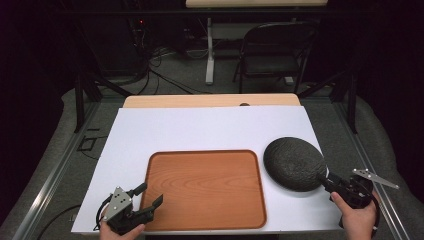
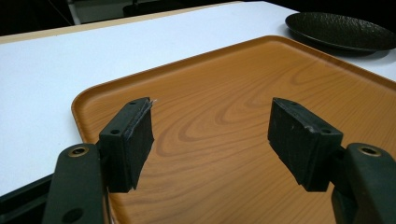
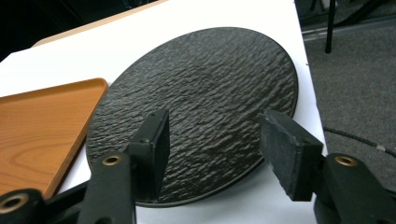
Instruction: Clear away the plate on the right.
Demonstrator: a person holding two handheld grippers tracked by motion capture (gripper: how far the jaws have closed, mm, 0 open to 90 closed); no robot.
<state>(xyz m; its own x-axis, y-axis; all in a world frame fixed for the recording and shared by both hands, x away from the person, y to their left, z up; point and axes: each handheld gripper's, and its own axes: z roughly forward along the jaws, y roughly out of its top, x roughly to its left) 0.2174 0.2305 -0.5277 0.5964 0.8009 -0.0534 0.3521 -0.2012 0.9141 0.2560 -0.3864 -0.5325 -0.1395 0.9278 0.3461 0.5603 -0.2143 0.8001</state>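
A wood-grain tray point(image 1: 205, 187) lies on the white table cover, near the front edge. Just right of it sits a dark, rough-textured round plate point(image 1: 294, 163). My left gripper point(image 1: 151, 192) hovers over the tray's near left corner, open; in the left gripper view nothing sits between its pads point(image 2: 210, 130) but bare tray point(image 2: 224, 93), with the plate point(image 2: 341, 30) far off. My right gripper point(image 1: 324, 180) reaches the plate's near right rim. In the right gripper view its jaws point(image 3: 212, 140) stand open over that rim of the plate point(image 3: 205, 79), not pressing it; the tray point(image 3: 42, 121) is at left.
The white cover point(image 1: 200, 130) spans the table, with a strip of bare wood along the far edge. The plate sits close to the cover's right edge, with grey floor and a cable beyond it. A folding chair point(image 1: 277, 50) stands behind the table.
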